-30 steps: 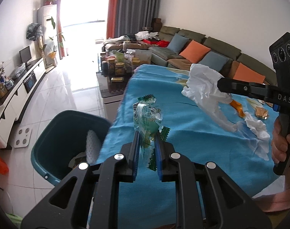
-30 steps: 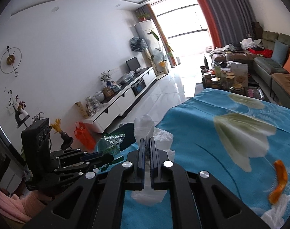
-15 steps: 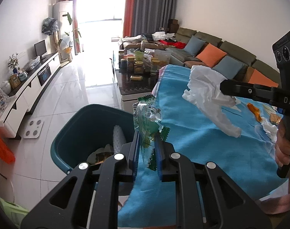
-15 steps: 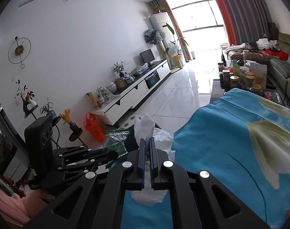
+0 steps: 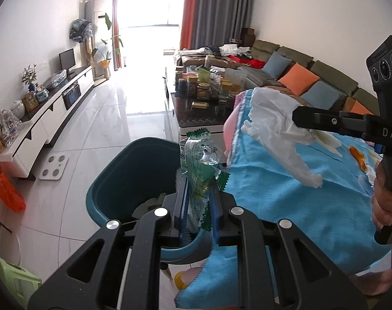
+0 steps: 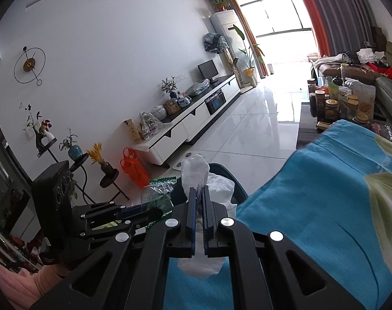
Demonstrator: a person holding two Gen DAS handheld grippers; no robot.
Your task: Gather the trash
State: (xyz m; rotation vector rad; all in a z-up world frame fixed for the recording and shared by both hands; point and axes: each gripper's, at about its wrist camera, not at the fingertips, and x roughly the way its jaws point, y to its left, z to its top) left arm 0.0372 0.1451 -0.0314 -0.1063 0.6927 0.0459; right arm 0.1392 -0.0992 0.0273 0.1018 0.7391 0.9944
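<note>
Beside the bin (image 5: 113, 180), holding scraps, the left gripper (image 5: 199, 193) clamps a wrapper (image 5: 199, 160); the right gripper (image 6: 199, 206) clamps tissue (image 6: 196, 170).

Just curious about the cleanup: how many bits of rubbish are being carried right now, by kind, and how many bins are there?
Green snack wrapper, in the left gripper: 1
White crumpled plastic bag, in the right gripper: 1
Teal bin: 1
Total: 3

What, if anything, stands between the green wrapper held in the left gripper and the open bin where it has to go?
Nothing visible. The left gripper holds the green wrapper at the teal bin's near rim, and the bin's mouth is open and uncovered.
</note>
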